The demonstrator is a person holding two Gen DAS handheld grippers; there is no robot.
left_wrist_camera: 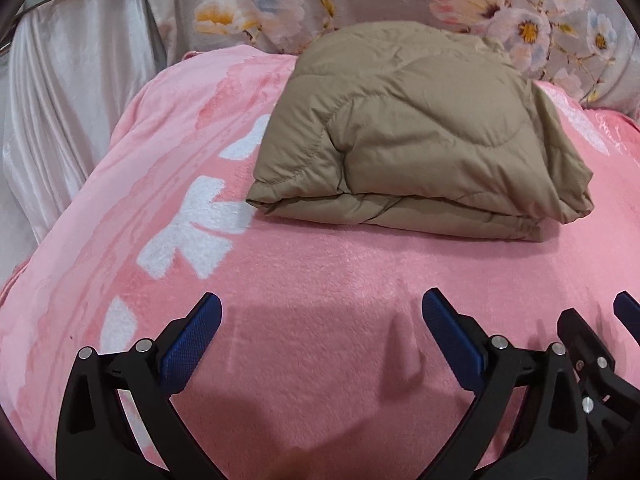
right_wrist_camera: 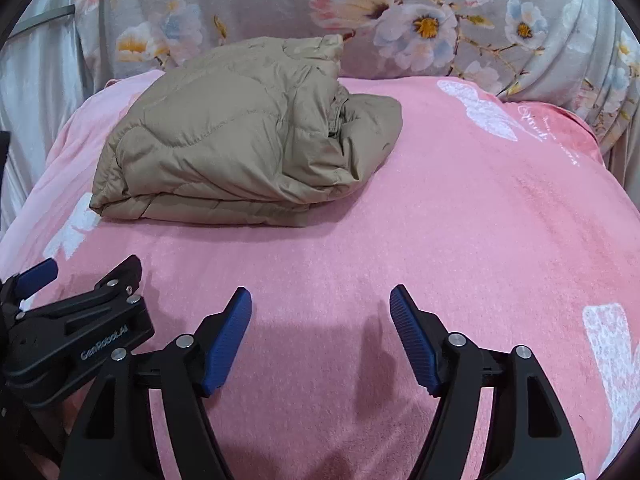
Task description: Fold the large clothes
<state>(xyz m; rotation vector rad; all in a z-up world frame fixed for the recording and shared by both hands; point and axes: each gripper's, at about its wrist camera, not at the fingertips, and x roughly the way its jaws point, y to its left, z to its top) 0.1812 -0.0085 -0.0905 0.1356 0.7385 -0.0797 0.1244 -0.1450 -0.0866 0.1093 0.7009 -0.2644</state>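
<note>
Left wrist view shows the pink blanket covering the whole work surface, with floral bedding banked along the far edge and a pale satin drape falling off the far left. The blanket's left side rolls away downward; treat that as the drop-off edge. Open room lies across the near half and, in the right wrist view, across the entire right side of the blanket.

The padded tan jacket lies already folded into a thick bundle at the far centre, well apart from both tools. Judged by its quilted, puffy shell, it is light, soft and springy, with a smooth fabric likely to slip and to re-expand when released. Take hold at the stacked near hem, where the layers lie together, rather than on the domed top.

The left gripper stands wide open over bare blanket, nothing between its jaws. The right gripper is likewise open and empty, just beside the left.
</note>
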